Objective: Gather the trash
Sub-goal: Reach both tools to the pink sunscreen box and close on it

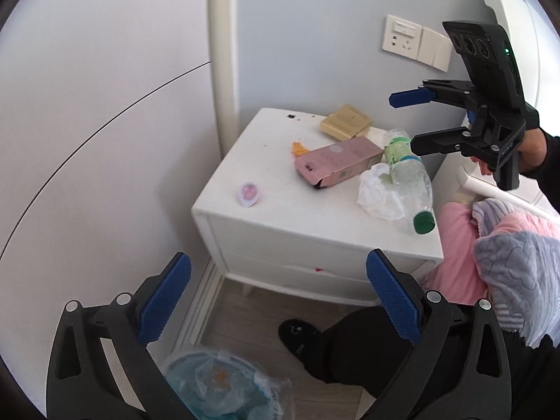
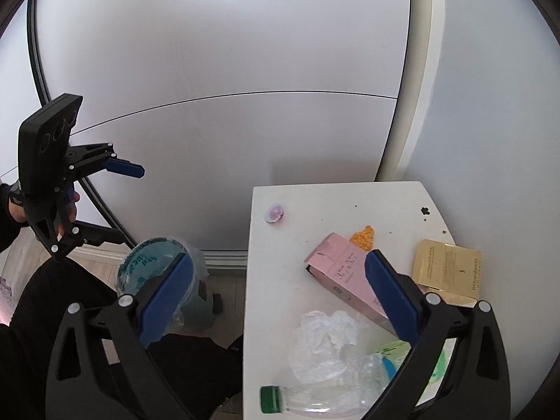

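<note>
Small white bedside worktop [image 1: 280, 206] littered: clear plastic bottle with green cap [image 1: 411, 178], crumpled white tissue [image 1: 376, 194], pink carton [image 1: 336, 164]. Left gripper [image 1: 278, 301] and right gripper [image 2: 276, 301] fingers spread, empty, poised over it, lined bin [image 2: 157, 269] parked alongside, probably for easy drops.

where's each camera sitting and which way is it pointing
Left wrist: on the left gripper, jaws open, looking down over the bin toward the nightstand, with the right gripper and a hand at right.
Right wrist: on the right gripper, jaws open, above the nightstand, facing the wall; left gripper at left.
Shared: pink box, bottle, tissue, bin.
</note>
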Demonstrator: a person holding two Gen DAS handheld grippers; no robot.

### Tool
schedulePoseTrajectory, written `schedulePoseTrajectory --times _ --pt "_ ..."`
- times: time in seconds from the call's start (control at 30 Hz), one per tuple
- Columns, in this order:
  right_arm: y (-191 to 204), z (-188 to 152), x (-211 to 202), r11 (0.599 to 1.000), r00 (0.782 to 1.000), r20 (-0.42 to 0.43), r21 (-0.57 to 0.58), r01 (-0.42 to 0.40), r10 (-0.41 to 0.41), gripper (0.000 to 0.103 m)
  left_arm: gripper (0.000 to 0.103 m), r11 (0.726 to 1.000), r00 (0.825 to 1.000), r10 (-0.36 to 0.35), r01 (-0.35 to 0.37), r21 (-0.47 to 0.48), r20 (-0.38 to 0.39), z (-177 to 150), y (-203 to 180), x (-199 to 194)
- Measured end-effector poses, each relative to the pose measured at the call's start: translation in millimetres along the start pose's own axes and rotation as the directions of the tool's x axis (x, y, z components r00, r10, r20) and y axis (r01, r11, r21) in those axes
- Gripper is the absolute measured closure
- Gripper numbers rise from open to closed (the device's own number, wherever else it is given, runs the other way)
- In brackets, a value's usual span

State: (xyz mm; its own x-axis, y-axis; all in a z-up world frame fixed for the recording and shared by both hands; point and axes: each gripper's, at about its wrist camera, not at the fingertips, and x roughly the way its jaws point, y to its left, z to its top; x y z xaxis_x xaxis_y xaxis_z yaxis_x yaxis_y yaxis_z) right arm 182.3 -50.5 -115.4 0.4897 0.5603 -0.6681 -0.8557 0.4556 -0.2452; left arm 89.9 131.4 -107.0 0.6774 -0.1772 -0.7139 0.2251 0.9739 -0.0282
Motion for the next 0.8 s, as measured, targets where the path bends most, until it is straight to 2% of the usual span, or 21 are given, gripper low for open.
schedulePoseTrajectory --times 0.2,0.5,0.67,0.8 --pt "-42 -8 -5 0.999 0.997 -0.072 -0.041 -0.027 0.024 0.007 0.006 0.991 0.998 -0.059 0.062 0.118 -0.031 41 -26 29" --pt "-94 -12 25 0.993 0.981 -0.178 -0.074 -0.096 0.082 0.007 0.006 0.962 0.989 -0.107 0.129 0.239 -0.103 86 -45 85" --pt "-107 -13 50 0.984 0.962 -0.249 -0.113 -0.14 0.108 0.007 0.006 0.949 0.979 -0.137 0.173 0.265 -0.148 103 -47 119" --pt "-110 -16 73 0.97 0.939 -0.324 -0.163 -0.177 0.117 0.007 0.006 0.926 0.969 -0.162 0.214 0.311 -0.186 109 -52 145"
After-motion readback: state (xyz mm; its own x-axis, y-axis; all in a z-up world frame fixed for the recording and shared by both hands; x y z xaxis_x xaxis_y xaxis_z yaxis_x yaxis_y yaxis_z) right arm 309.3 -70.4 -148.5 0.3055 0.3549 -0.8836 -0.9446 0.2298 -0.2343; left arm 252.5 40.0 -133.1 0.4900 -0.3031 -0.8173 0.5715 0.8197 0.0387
